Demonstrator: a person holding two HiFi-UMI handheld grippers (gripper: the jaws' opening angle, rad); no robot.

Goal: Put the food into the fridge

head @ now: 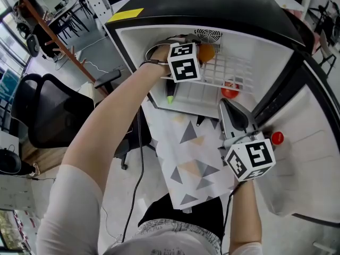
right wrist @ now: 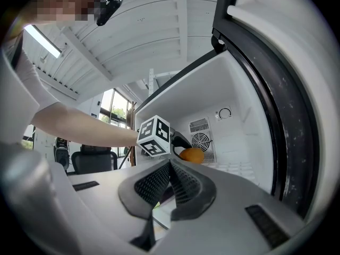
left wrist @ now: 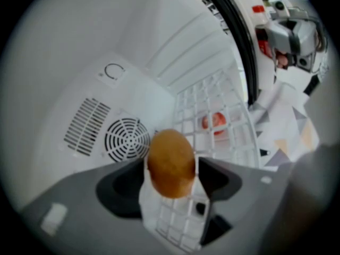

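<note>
An orange-brown round fruit (left wrist: 170, 162) sits between the jaws of my left gripper (left wrist: 171, 180), low over the fridge's white wire shelf (left wrist: 223, 110). Thin slivers of white show beside it, so the pads do not seem to press on it. In the head view the fruit (head: 207, 52) peeks out beside the left gripper (head: 197, 51) and its marker cube, deep inside the fridge. My right gripper (right wrist: 170, 166) is shut and empty, level, outside the fridge (head: 226, 106). From it I see the fruit (right wrist: 192, 155) near the back-wall fan.
A red tomato (head: 229, 92) lies below the wire shelf. A red item (head: 277, 138) sits in the open door (head: 313, 158) at the right. A green object (head: 170, 98) lies at the compartment's front edge. A patterned cloth (head: 191, 158) is below; an office chair (head: 53, 110) stands left.
</note>
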